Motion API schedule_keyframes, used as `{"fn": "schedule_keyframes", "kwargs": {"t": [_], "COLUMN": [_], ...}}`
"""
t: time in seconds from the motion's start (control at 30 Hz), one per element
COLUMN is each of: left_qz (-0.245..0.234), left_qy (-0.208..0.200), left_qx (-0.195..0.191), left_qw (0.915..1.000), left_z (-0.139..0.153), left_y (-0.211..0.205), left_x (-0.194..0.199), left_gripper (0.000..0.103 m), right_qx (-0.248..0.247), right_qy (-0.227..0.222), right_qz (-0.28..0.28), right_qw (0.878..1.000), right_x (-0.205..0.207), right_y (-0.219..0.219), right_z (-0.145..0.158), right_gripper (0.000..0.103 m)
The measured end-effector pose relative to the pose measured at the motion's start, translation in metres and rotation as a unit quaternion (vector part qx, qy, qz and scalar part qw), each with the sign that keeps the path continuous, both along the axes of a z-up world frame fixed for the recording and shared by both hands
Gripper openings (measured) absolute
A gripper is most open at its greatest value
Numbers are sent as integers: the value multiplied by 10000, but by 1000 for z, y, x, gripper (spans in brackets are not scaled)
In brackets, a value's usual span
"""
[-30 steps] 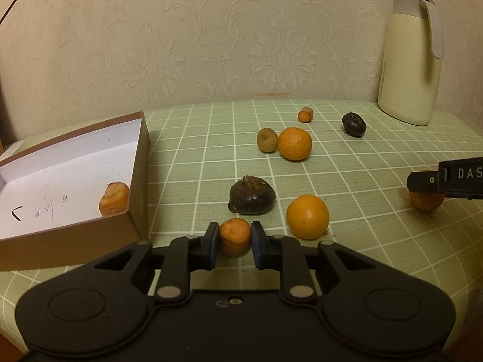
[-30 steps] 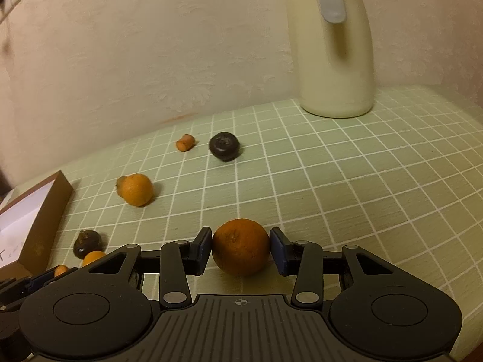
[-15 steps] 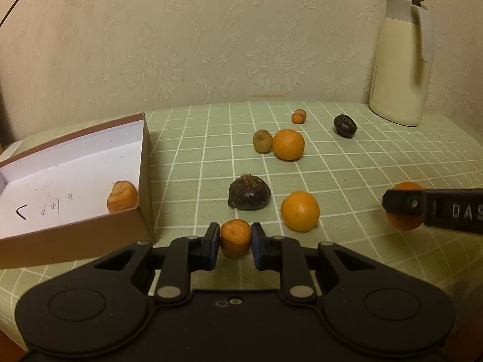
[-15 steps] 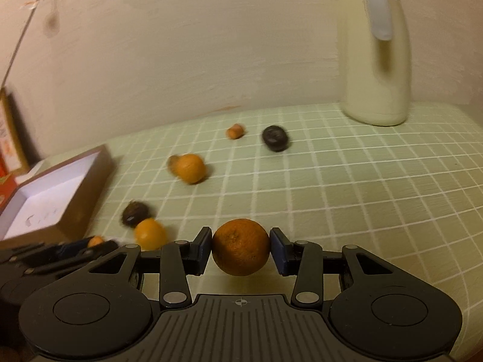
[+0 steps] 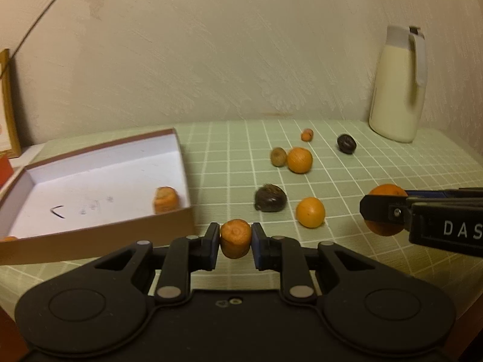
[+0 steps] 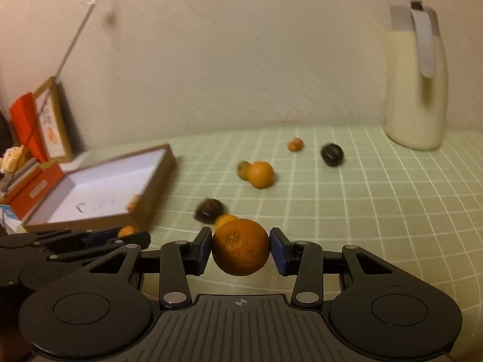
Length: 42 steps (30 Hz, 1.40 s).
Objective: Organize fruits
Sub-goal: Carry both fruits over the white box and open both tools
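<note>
My left gripper (image 5: 235,242) is shut on a small stubby orange fruit (image 5: 235,238) and holds it above the table, just right of the brown box (image 5: 99,232). The box has a white floor and one small orange fruit (image 5: 165,199) inside. My right gripper (image 6: 240,250) is shut on a large orange (image 6: 240,251) lifted off the table; it also shows in the left wrist view (image 5: 384,213). Loose on the cloth lie an orange (image 5: 310,216), a dark fruit (image 5: 270,202), another orange (image 5: 299,160) and a brownish fruit (image 5: 278,156).
A cream thermos jug (image 5: 398,86) stands at the back right by the wall. A small orange fruit (image 5: 307,134) and a dark round fruit (image 5: 346,143) lie near it. Red and brown boxes (image 6: 33,126) stand left of the brown box. The green checked tablecloth (image 5: 392,166) covers the table.
Both grippers have lifted with their fruits and swung left toward the box. The right gripper's orange is off the table and nearer the left gripper.
</note>
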<state>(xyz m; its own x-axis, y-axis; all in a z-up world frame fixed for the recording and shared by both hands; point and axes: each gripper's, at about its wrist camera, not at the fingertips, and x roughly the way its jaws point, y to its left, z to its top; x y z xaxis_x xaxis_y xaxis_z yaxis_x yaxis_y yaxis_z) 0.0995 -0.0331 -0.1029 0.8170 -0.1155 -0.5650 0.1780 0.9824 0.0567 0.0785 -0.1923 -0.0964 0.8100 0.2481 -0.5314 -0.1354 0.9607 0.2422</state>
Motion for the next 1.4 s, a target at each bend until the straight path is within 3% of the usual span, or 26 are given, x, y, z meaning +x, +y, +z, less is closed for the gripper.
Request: {"fn": "schedule_keyframes", "kwargs": {"t": [0.53,0.97,1.4], "left_qz": [736,1151,1642], "left_qy": [-426,-579,-682], "left_qx": [-90,-43,-107], "left_qw": [9963,9917,9840], "left_z": [46,64,64], "left_y": [67,100,151], "left_x": [-26,-33,-18], "left_gripper": [12,12,12], "right_qx": [218,365,285], "right_qy": [-479,-769,-753], "right_qz": [731,1081,1201], "right_qw": [9959,9905,9895], "right_x": [-11,-4,22], "right_y": [59,88,115], "right_z": [29,46,36], "right_gripper": [42,42,42]}}
